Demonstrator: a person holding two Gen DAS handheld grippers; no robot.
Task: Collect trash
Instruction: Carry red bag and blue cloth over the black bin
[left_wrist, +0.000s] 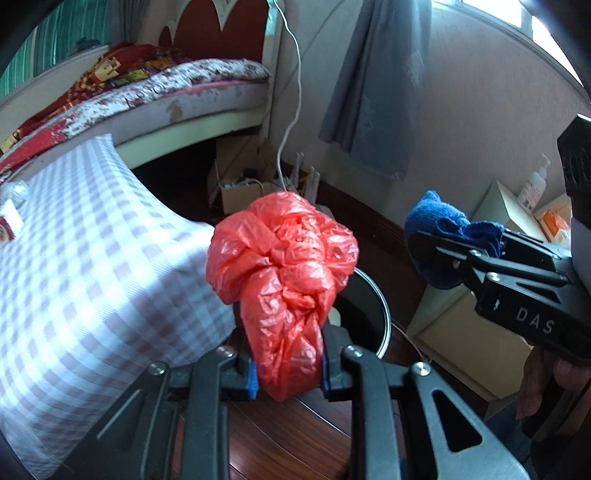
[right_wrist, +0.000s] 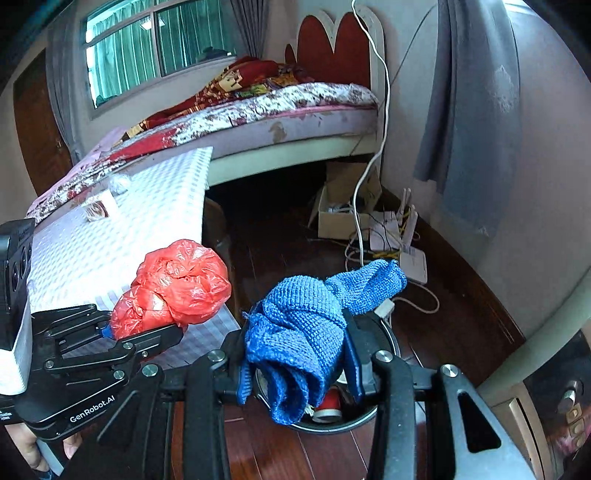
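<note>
You are holding a crumpled red plastic bag (left_wrist: 282, 280) in your left gripper (left_wrist: 286, 369); its long axis is running straight out along the fingers, the narrow end sitting pinched between the jaws and the bulging knotted end pointing away, over the edge of the checked white-and-lilac cloth surface (left_wrist: 92, 258). The jaws are standing only a little apart, pressing on the bag from both sides. Your right gripper (right_wrist: 295, 369) is clamping a bunched blue knitted cloth (right_wrist: 306, 332), jaws somewhat wider, with one rolled end of the cloth pointing up and to the right and the bulk drooping down between the fingers. Both bundles are hanging above the round dark bin (right_wrist: 384, 336) on the wooden floor (right_wrist: 266, 450), the cloth directly over its mouth.
</note>
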